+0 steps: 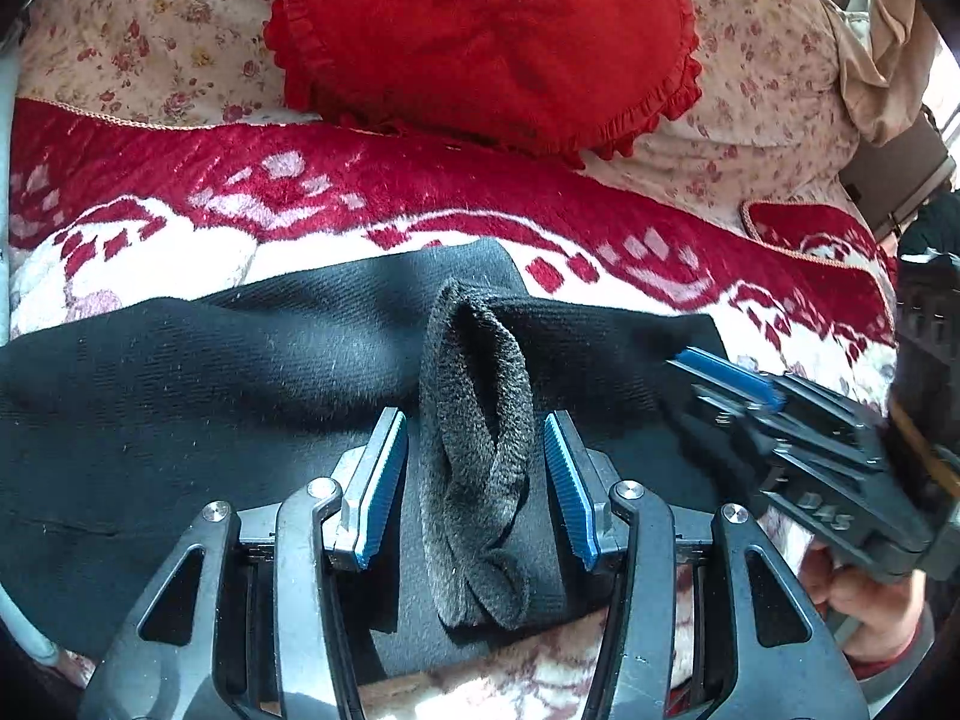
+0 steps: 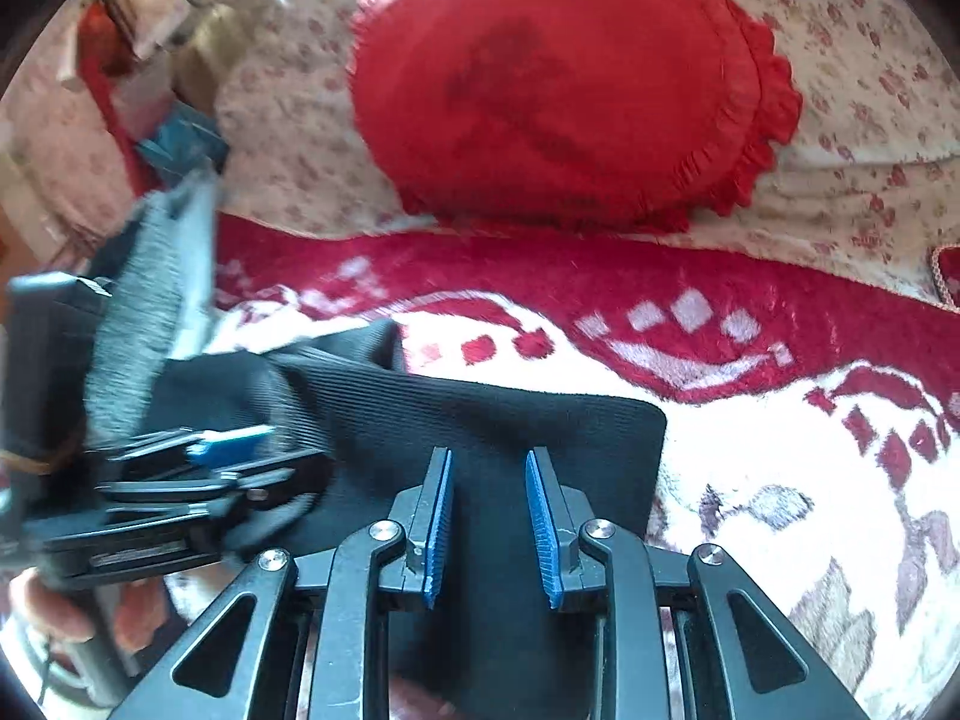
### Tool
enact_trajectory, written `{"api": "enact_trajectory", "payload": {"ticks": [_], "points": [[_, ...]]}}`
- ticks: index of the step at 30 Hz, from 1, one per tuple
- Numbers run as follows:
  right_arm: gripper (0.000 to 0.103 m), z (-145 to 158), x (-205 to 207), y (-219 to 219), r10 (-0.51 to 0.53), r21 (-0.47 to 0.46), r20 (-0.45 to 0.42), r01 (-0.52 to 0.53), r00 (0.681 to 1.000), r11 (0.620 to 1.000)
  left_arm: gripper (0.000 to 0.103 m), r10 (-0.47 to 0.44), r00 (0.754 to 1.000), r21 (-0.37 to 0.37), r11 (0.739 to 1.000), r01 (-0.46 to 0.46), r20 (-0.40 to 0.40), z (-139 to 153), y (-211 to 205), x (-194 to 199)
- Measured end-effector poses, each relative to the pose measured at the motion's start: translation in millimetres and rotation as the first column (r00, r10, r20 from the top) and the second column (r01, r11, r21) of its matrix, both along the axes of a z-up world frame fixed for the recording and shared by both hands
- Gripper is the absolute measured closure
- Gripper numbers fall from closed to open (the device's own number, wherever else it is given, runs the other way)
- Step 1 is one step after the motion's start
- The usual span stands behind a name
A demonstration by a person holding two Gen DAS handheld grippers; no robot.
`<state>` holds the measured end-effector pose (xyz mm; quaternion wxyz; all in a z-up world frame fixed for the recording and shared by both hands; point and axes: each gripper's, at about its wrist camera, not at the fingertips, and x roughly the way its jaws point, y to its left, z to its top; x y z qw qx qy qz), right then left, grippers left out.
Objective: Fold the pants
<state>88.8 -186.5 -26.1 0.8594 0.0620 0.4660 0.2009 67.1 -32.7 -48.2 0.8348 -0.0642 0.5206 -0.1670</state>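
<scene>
Straddling a Raised Fold of Black Pants on the Bed

Looking through the left wrist camera, the left gripper (image 1: 477, 468) is hovering low over the black ribbed knit pants (image 1: 180, 396), which are lying spread across the red-and-white plush patterned blanket (image 1: 360, 204) on the bed. Its blue-padded fingers (image 1: 384, 480) are standing apart, released, and a raised loop of the pants' fuzzy dark-grey inner lining (image 1: 480, 450) is sitting between them without being pinched. The right gripper (image 1: 798, 426) is reaching in from the right edge, its blue pad lying over the right end of the pants; from this angle I cannot tell whether it is parted or clenched. A red oval cushion with a ruffled edge (image 1: 486, 42) is resting beyond the blanket on a cream floral quilt (image 1: 762, 78).

Looking through the right wrist camera, the right gripper (image 2: 487, 516) is positioned over the squared right end of the black pants (image 2: 510, 420), its fingers (image 2: 438, 516) parted with dark cloth showing between them, gripping nothing. The left gripper (image 2: 198, 474) is appearing blurred at the left, with a strip of grey lining rising above it. The blanket (image 2: 780, 480) is lying under everything, and the red cushion (image 2: 558, 90) is sitting behind on the quilt (image 2: 870, 120).
</scene>
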Motion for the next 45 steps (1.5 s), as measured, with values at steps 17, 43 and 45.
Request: {"api": "enact_trajectory", "payload": {"ticks": [17,43,45], "points": [[0.080,10,-44,-6,0.030,-0.086,0.030,-0.028,0.999,0.996,0.057,0.049,0.997,0.069,0.996,-0.052,0.051,2,1,-21],[0.079,0,-40,66,0.170,-0.134,-0.004,-0.169,0.985,0.977,0.057,0.206,0.976,0.093,0.973,-0.211,0.068,18,58,-58],[0.079,6,-38,63,0.165,-0.092,-0.003,-0.164,0.986,0.982,0.057,0.221,0.973,0.086,0.970,-0.226,0.065,18,65,-60]]}}
